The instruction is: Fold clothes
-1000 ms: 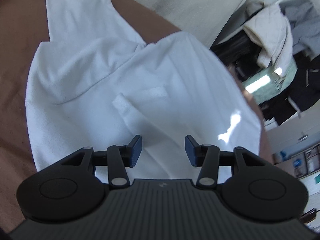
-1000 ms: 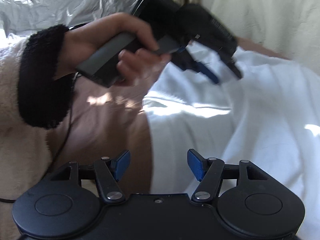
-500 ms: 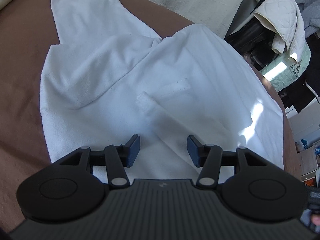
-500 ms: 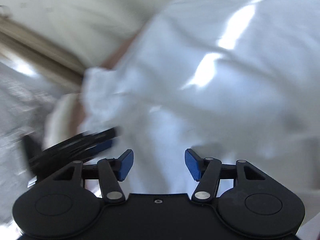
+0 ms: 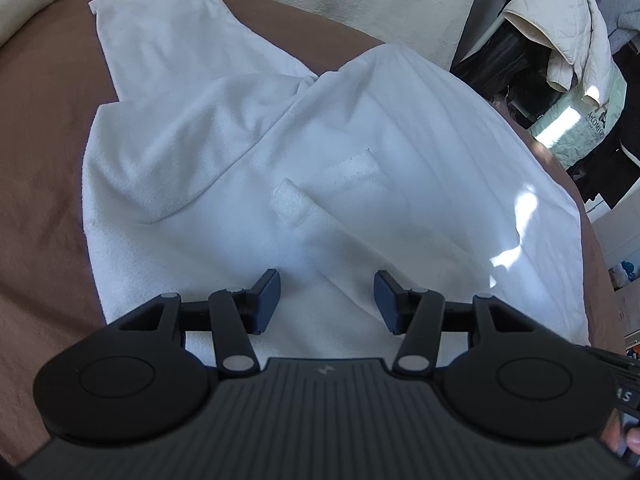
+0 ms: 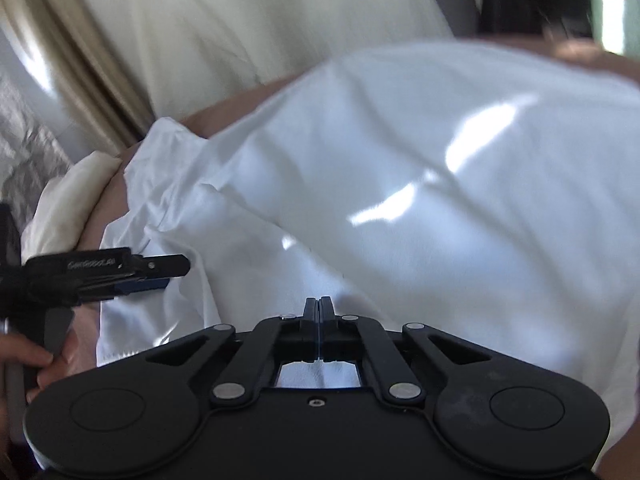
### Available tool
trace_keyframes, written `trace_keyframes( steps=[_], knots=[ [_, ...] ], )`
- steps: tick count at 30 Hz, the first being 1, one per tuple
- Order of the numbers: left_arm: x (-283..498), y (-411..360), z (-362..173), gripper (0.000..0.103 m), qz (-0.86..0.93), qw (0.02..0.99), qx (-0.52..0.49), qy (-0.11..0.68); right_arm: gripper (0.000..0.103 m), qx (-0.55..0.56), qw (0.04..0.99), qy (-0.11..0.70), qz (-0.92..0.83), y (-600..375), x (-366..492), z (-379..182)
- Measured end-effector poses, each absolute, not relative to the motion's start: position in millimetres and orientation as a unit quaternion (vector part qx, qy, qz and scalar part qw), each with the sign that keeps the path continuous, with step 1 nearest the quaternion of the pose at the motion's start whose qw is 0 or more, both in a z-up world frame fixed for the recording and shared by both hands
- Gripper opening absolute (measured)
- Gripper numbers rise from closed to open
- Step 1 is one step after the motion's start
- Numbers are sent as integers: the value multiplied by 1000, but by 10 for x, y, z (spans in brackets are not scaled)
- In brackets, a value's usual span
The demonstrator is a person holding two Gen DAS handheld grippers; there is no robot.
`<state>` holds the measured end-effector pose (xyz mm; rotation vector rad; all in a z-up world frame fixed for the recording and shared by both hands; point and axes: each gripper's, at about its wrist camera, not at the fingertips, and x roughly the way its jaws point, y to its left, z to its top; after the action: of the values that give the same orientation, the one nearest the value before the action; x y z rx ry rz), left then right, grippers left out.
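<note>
A plain white garment (image 5: 320, 168) was seen spread on a brown bed cover (image 5: 40, 160). Dark blue ribbed fingers (image 5: 266, 300) were mounted on the black left gripper (image 5: 326, 300). A cream quilted jacket (image 5: 560, 28) was noted behind.

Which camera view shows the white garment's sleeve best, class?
The left wrist view. There the white garment lies spread on the brown surface, its sleeve in full sight and sharp. The right wrist view is blurred and shows only the garment's body and a crumpled edge.
</note>
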<state>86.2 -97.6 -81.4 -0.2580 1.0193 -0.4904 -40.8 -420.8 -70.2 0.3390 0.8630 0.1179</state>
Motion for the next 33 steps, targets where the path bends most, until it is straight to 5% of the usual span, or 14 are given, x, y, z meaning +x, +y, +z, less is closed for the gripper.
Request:
trace_keyframes(
  steps=[10, 22, 33],
  knots=[
    [875, -947, -820, 51, -233, 832, -131, 486, 9, 187, 882, 422, 93, -4158, -426, -646],
    [873, -933, -827, 51, -236, 831, -135, 486, 14, -253, 876, 343, 224, -2969, -958, -531],
    [880, -924, -824, 51, -236, 830, -137, 486, 3, -301, 870, 345, 181, -2924, -915, -666]
  ],
)
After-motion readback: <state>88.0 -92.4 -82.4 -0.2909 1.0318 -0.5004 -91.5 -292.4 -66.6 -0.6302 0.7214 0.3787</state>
